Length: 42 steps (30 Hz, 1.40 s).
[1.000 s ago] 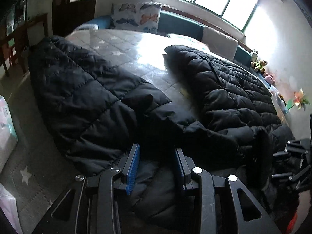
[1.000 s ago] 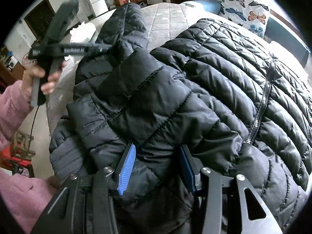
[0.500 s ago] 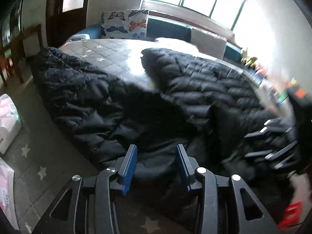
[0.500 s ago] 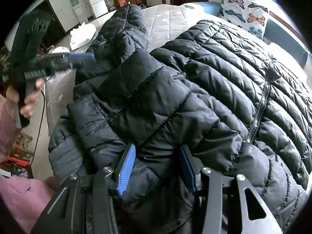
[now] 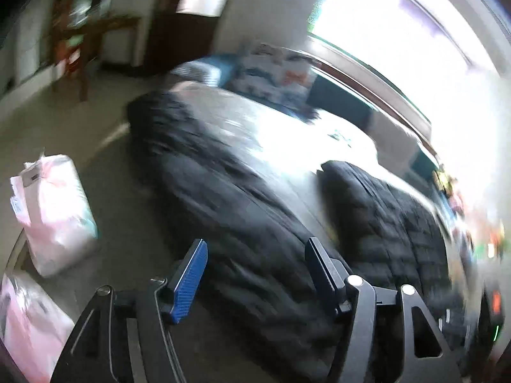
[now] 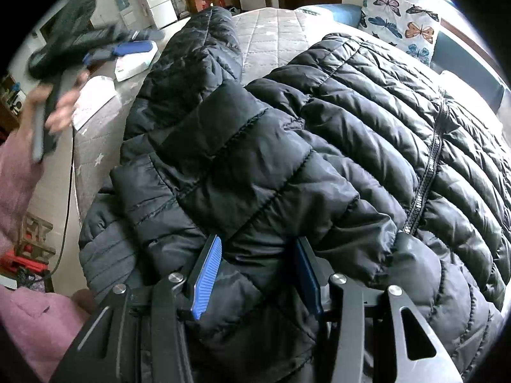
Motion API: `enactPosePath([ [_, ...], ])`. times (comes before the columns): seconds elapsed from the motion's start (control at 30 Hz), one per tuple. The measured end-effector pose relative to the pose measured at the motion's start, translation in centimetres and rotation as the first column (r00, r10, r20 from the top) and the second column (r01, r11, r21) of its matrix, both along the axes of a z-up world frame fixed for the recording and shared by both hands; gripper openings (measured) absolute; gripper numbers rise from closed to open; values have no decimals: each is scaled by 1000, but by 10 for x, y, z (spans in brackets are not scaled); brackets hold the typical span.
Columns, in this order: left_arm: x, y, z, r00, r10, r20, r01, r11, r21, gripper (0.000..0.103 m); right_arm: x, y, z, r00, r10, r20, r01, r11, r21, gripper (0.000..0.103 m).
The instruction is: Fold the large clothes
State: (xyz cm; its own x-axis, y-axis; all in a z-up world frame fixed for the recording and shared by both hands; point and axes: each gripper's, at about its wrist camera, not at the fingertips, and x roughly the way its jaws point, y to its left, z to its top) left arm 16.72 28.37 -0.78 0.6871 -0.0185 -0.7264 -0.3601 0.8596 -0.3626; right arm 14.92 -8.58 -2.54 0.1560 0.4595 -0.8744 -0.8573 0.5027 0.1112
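Person's hand (image 6: 60, 108) in pink sleeve (image 6: 16, 172) at far left of right wrist view, holding left gripper (image 6: 127, 44) raised clear of fabric; its jaws opening, nothing between them; left wrist view blurred, pink-white bags (image 5: 54, 210) on floor at left; black puffer jacket (image 6: 319, 159) spread across bed (image 6: 271, 35), one sleeve draped over left edge, zipper (image 6: 428, 172) running down right half; right gripper (image 6: 258, 274) clamped on jacket fold near hem; butterfly pillow (image 6: 402, 28) far right.
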Motion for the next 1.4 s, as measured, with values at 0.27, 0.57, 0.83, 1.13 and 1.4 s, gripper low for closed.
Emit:
enactPosePath([
  [0.27, 47, 94, -40, 971, 217, -101, -230, 963, -142, 67, 1, -1, -1, 1000, -1, -7, 1, 1000, 6, 53],
  [0.57, 57, 133, -77, 972, 225, -71, -235, 912, -336, 54, 1, -1, -1, 1000, 3, -8, -3, 1000, 5, 55],
  [0.83, 60, 126, -44, 973, 227, 48, -203, 931, -303, 11, -1, 1, 4, 1000, -9, -1, 9, 1000, 1, 55],
  [1.13, 44, 52, 83, 959, 110, 262, -91, 992, -85, 10, 4, 12, 18, 1000, 2, 24, -3, 999, 49, 55],
  [1.4, 16, -81, 172, 902, -155, 403, 104, 984, 144, 10, -3, 7, 26, 998, 2, 66, -4, 999, 34, 57],
])
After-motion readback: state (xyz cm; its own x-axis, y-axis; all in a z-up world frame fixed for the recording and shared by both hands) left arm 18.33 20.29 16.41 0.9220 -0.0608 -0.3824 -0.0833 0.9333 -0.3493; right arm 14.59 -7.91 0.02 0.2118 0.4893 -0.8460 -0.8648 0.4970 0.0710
